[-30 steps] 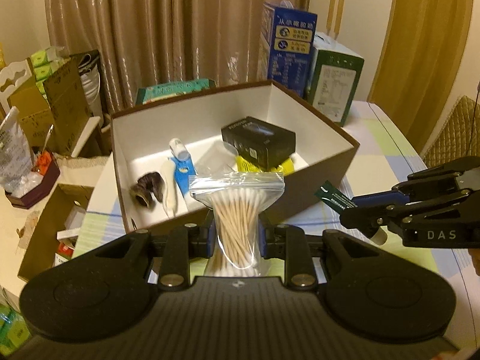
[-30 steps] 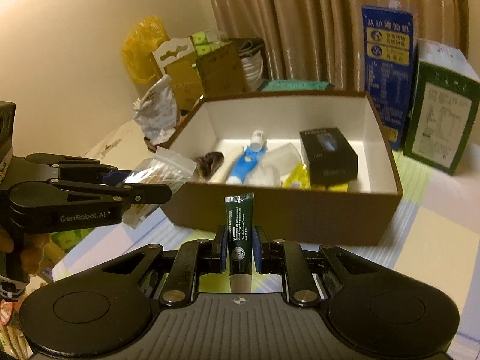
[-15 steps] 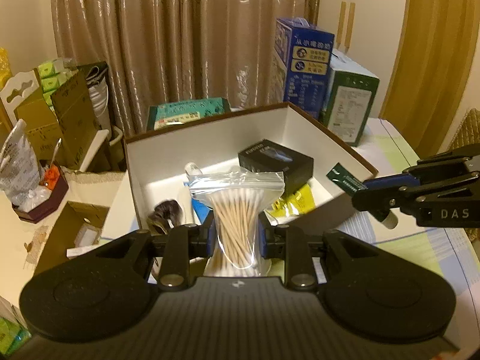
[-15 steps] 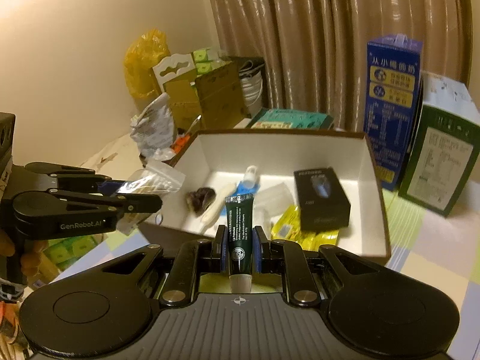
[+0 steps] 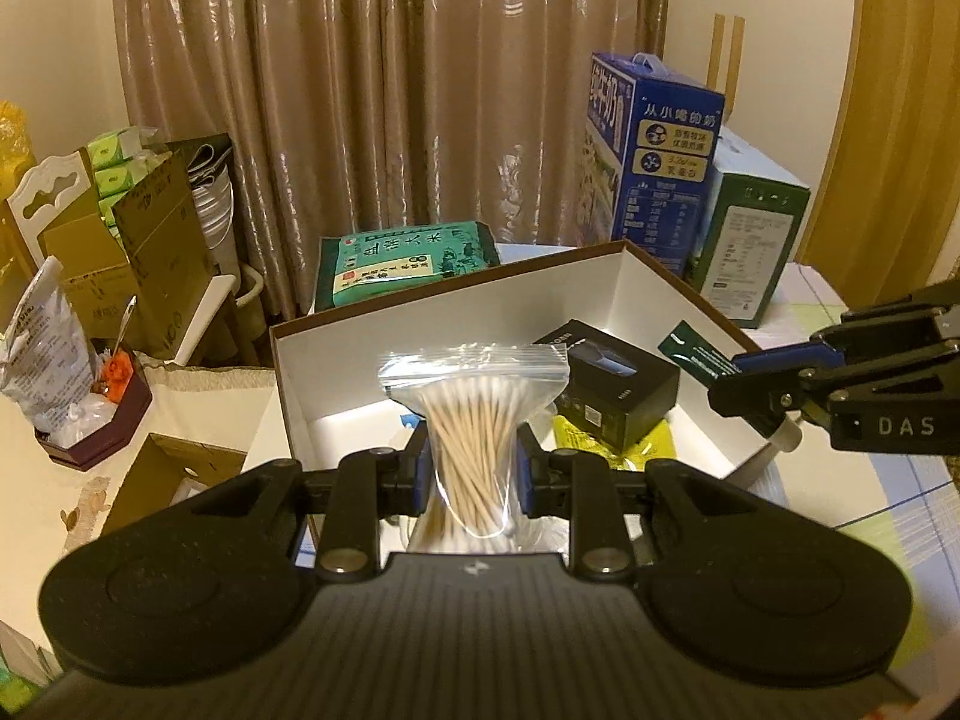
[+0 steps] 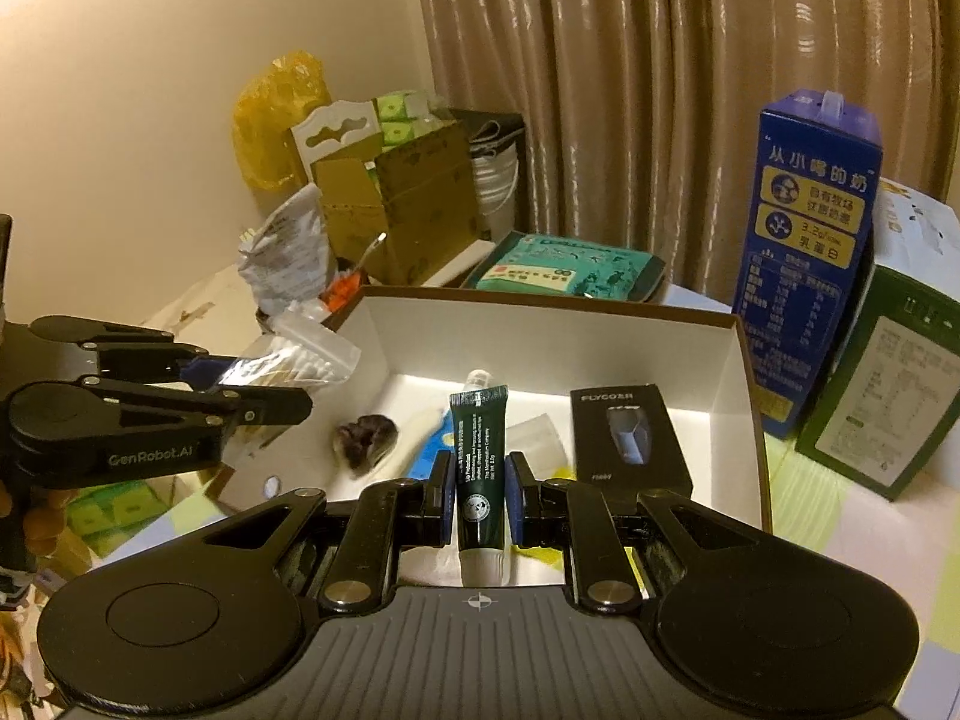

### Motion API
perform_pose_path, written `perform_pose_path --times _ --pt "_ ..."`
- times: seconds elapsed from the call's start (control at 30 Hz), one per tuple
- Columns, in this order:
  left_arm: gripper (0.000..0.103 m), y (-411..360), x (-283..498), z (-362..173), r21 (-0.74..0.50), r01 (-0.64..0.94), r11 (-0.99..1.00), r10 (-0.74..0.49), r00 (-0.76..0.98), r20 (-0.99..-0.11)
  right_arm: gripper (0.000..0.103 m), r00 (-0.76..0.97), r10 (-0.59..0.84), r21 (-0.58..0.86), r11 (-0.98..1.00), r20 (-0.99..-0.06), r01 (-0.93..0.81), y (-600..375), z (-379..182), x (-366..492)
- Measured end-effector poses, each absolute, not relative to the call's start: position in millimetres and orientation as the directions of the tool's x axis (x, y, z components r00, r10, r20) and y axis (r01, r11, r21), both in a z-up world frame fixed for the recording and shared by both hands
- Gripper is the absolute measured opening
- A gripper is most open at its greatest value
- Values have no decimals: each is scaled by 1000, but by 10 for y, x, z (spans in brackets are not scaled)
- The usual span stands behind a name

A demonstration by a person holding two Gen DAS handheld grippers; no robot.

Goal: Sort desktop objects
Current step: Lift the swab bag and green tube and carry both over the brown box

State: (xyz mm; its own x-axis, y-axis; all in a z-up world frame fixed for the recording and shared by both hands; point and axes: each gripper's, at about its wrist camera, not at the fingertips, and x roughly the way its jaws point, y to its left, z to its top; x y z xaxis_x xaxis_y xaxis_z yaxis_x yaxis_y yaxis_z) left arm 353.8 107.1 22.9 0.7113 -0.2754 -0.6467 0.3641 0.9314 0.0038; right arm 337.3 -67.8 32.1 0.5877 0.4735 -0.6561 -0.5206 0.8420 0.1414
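Right gripper (image 6: 478, 489) clamps green tube (image 6: 478, 468) above open box (image 6: 735, 396).

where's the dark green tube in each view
Left wrist view: the green tube pokes in at the right edge, clamped in the right gripper.
Right wrist view: bottom centre, upright between the pads.
Shared landmark: the black box inside the white-lined box.

Tube's (image 6: 480, 480) small white print, illegible.

Left wrist cam looks fwd and down over its own fingers, close above the box (image 5: 654, 276). Right wrist cam does likewise from the box's near right. Both share box, curtain (image 6: 660, 90), blue carton (image 5: 654, 144).
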Motion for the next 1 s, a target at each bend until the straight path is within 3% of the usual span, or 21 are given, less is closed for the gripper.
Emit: perform_pose_path --times 1.0 --pt "22 1043 4257 -665 -33 334 942 -210 508 -835 14 423 387 174 871 -819 -460 -566 -602 4119"
